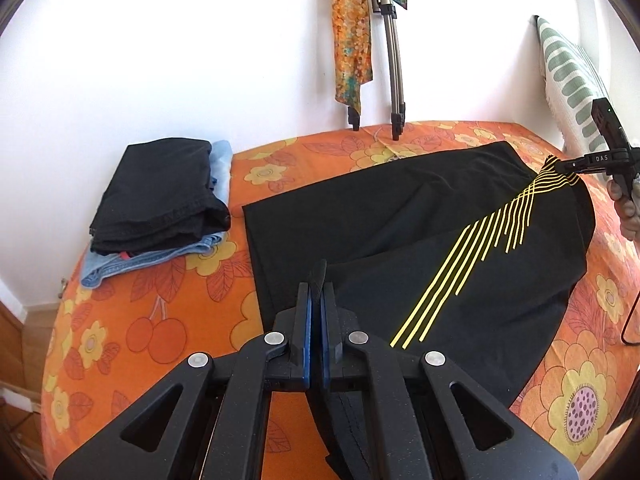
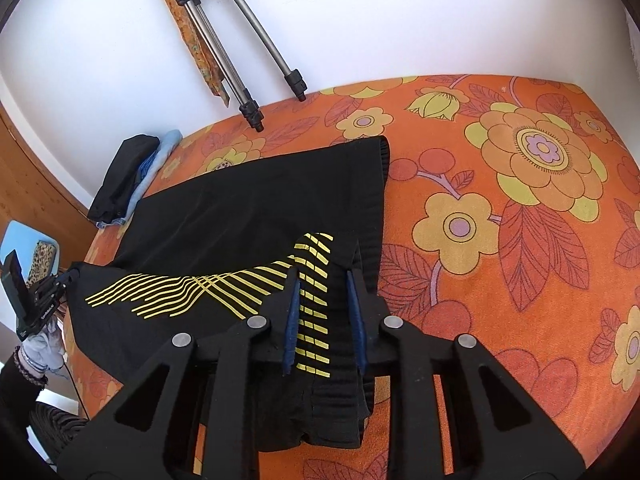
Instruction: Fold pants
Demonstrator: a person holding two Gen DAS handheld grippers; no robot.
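Note:
Black pants with yellow stripes (image 1: 420,216) lie spread on the orange flowered bed (image 1: 160,320). My left gripper (image 1: 318,280) is shut on a pinch of the black fabric at the pants' near edge. In the right wrist view the pants (image 2: 248,216) lie to the left and the waistband end with yellow stripes is bunched between the pads of my right gripper (image 2: 324,276), which grips it. The right gripper also shows in the left wrist view (image 1: 568,166) at the pants' far right corner. The left gripper shows in the right wrist view (image 2: 66,276) at the pants' left edge.
A stack of folded clothes, black on top of blue denim (image 1: 160,204), sits at the bed's far left. Tripod legs (image 1: 394,80) and an orange patterned cloth (image 1: 352,40) stand against the white wall. A green-patterned pillow (image 1: 572,76) leans at the right.

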